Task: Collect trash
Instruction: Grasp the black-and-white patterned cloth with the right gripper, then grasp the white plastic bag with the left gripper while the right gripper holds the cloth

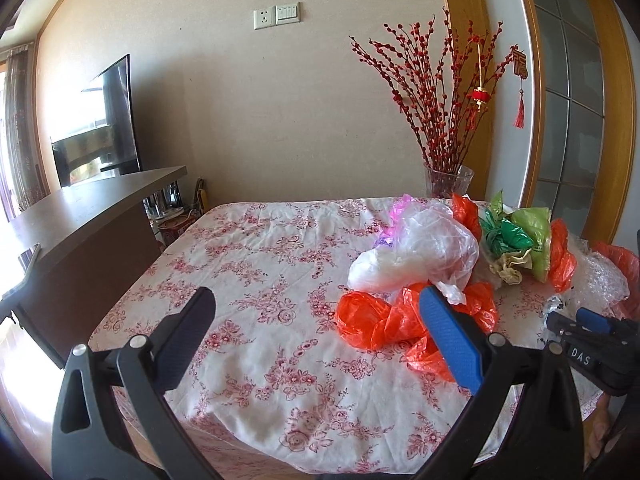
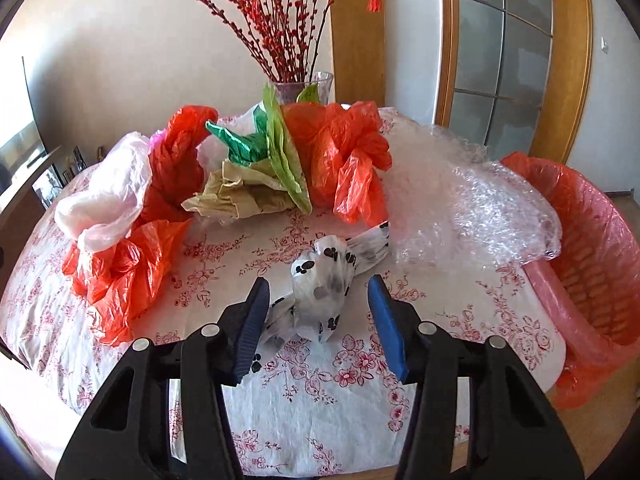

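Two pads of our right gripper (image 2: 318, 316), half open and gripping nothing, straddle the paw-print wrapper (image 2: 324, 280) lying on the tablecloth (image 2: 360, 400) left of the lined basket (image 2: 592, 248), so we should squeeze its thick middle before lifting toward that basket.

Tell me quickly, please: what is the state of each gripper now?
Left gripper: open, holding nothing.
Right gripper: open; the paw-print bag lies between its fingers, not yet pressed.
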The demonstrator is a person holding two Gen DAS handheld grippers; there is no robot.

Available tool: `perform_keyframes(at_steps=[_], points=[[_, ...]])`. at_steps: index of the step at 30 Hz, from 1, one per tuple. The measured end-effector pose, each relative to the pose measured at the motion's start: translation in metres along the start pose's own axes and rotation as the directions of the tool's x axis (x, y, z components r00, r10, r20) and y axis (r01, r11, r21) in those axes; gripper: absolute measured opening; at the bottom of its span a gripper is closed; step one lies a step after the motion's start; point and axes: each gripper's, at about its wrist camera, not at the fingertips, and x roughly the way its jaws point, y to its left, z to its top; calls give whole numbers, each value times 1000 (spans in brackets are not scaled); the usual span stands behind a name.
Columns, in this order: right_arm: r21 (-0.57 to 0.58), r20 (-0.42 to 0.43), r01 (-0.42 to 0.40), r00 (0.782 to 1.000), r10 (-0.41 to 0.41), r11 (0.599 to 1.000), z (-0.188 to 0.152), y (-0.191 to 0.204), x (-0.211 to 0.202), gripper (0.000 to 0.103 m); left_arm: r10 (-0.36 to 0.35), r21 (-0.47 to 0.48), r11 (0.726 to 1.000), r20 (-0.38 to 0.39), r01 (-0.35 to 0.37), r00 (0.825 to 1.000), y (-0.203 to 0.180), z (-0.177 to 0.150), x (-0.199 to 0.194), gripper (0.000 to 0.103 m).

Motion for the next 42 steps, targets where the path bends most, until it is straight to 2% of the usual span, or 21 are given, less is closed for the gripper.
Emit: perform_keyframes(at_steps=[1,2,6,10,19,22,26,27,29,30,31,34,36,42], points=[[-2,-12,-3,1000,3,1000,-1,0,4,44,-10,1,1000,-4,10,1000,0,2,3,99],[-1,-26,-14,1000,14,1000,-2,-1,8,35,-19,3,1000,-8,19,1000,-1,3,6,99],[-20,-24,-30,999,30,999,-6,-4,10,20,-56,20,998,-22,57,998,-9,11,21,96],[9,-9,-63,998,63,998,-15,-16,-3,18,-87,33,995,-47,89,995,-18,19,38,94],[12,25,-60,998,60,998,-27,-29,-28,18,-118,62,990,-125,126,985,-33,33,77,92],[-3,30,-57,998,57,998,-29,-25,-34,18,-133,57,988,-183,146,974,-34,33,92,85],[-7,29,-64,997,65,998,-30,-24,-36,18,-146,67,984,-240,166,960,-37,25,106,81],[-9,30,-64,997,65,998,-31,-25,-36,18,-153,66,982,-252,175,956,-38,23,109,76],[-9,33,-63,997,63,998,-30,-25,-35,18,-174,55,979,-267,195,948,-38,21,112,58],[-9,34,-62,997,63,998,-30,-26,-36,18,-188,48,977,-274,209,943,-38,19,113,43],[-7,37,-62,997,62,998,-30,-27,-37,18,-200,39,975,-275,219,940,-37,19,113,33],[-3,46,-61,997,61,998,-30,-29,-42,18,-228,20,970,-248,241,941,-33,20,106,9],[-2,55,-61,997,61,998,-30,-31,-46,18,-234,19,970,-222,244,947,-32,23,98,2],[-2,69,-60,996,60,998,-29,-33,-52,18,-237,41,968,-167,247,957,-31,32,84,3]])
